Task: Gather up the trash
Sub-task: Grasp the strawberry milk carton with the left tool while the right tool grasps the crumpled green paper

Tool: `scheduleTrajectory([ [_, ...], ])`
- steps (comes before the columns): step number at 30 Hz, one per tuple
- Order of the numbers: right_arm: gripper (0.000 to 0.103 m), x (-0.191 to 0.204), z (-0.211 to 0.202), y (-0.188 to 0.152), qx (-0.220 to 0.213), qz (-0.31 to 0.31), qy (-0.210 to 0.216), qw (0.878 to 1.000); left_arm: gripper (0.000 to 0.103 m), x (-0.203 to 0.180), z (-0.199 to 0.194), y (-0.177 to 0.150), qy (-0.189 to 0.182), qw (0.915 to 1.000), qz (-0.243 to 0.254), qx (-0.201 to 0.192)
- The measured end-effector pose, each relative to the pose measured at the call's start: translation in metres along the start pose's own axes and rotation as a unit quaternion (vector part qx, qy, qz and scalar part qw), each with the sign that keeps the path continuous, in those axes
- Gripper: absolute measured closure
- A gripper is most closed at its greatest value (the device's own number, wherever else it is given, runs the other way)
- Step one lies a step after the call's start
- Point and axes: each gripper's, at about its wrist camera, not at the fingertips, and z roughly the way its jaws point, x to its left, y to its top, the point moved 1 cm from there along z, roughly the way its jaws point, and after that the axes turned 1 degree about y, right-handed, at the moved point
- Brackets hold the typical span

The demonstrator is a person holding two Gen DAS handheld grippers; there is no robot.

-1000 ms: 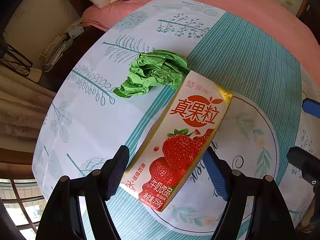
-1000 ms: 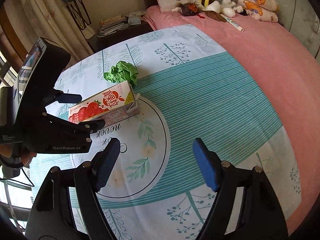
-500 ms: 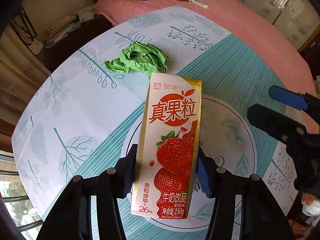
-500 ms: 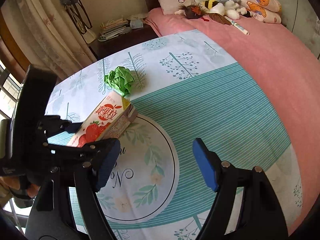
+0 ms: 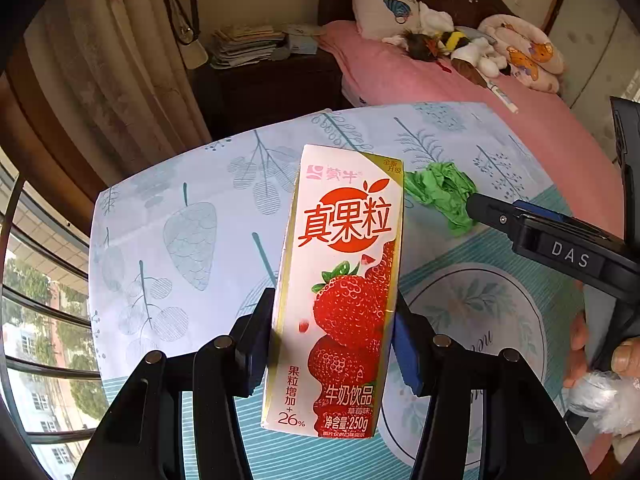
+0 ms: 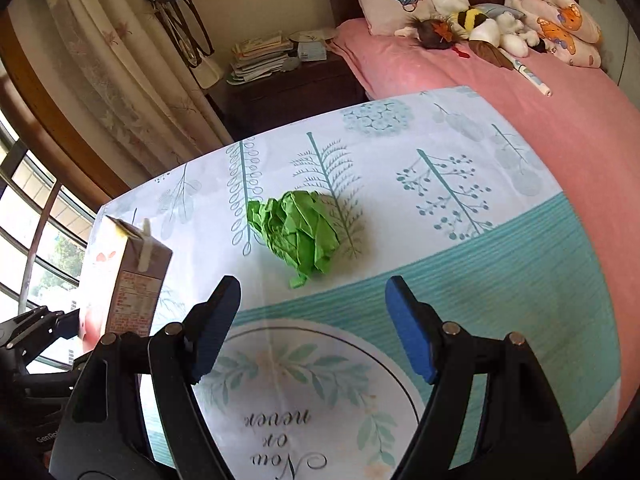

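Left gripper [image 5: 334, 336] clamps the tall strawberry-printed milk carton [image 5: 340, 292]; only the right wrist view shows its straw. Right gripper [image 6: 312, 320] gapes before crumpled green paper [image 6: 298, 234].

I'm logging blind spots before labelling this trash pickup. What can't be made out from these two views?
- Milk carton, left wrist view: its back is turned away; its front hides the tablecloth behind it.
- Green paper ball, left wrist view: partly covered by the carton and the right gripper.
- Left gripper, right wrist view: cut off by the left edge.
- No trash bin appears in either view.
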Motion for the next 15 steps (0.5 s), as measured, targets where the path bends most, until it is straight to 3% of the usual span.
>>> scheduleTrajectory([
  [10,0.031,0.013,0.067,0.034,0.029,0.005,0.007,1.0,0.05,0.037,0.002,-0.004,0.021,0.9982,-0.057,0.0],
  [11,0.038,0.013,0.072,0.034,0.037,0.003,0.0,0.999,0.05,0.038,0.0,-0.005,0.022,0.998,-0.06,-0.001],
  [12,0.054,0.014,0.076,0.033,0.045,0.003,-0.002,0.999,0.05,0.038,-0.001,-0.007,0.023,0.9977,-0.063,-0.002],
  [13,0.06,0.013,0.079,0.031,0.051,0.004,0.001,0.999,0.05,0.038,-0.003,-0.009,0.025,0.9975,-0.066,-0.003],
  [15,0.064,0.011,0.078,0.027,0.054,0.002,0.0,0.999,0.05,0.036,-0.008,-0.013,0.03,0.9972,-0.069,-0.004],
])
